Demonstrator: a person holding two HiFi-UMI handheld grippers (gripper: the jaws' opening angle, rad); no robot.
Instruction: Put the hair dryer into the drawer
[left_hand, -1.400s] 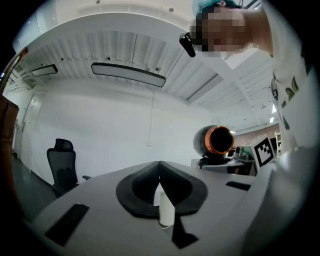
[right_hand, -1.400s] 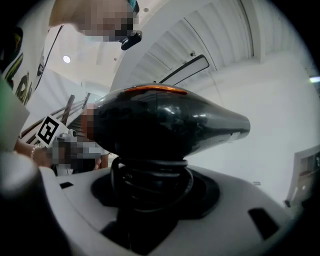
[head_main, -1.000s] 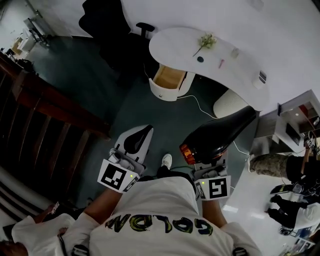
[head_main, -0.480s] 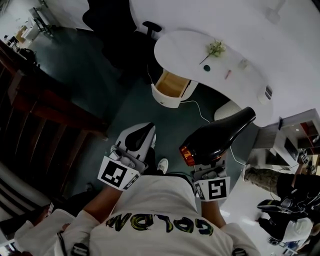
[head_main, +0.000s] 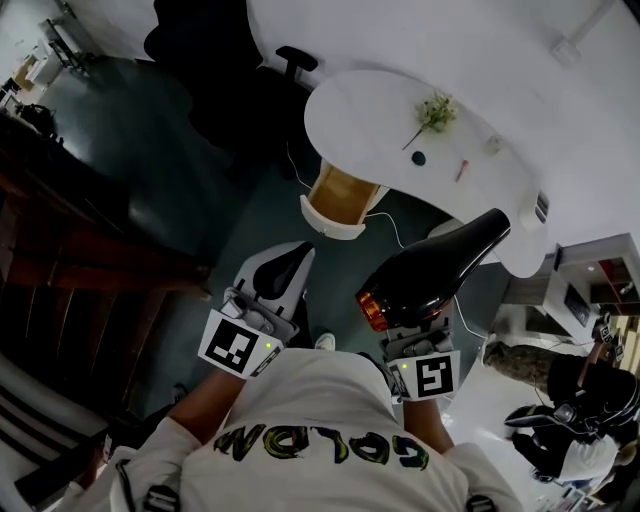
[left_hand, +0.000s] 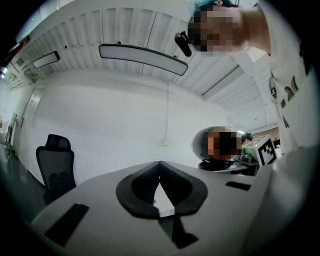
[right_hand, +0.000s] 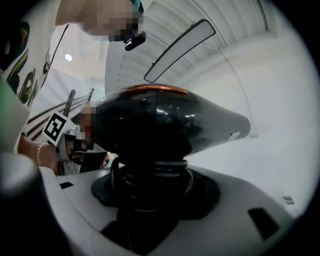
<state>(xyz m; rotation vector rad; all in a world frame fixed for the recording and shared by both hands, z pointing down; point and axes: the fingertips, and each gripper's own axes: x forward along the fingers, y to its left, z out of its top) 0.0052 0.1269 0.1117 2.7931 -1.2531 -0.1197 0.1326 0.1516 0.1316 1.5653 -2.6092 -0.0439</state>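
A glossy black hair dryer with an orange rear ring is carried level in front of the person. My right gripper is shut on its handle, which has a cord wound round it. In the right gripper view the dryer's body fills the middle. My left gripper is beside it at the left, its dark pads meeting at the tips with nothing between them. Ahead, an open drawer with a wood-coloured inside sticks out from under the white curved desk.
A black office chair stands left of the desk and shows in the left gripper view too. A dark wooden railing runs along the left. A plant sprig lies on the desk, a white cable on the floor. People stand at the right.
Both grippers have moved forward with the person. The desk and the open drawer are nearer in the head view. The dryer stays in the right gripper.
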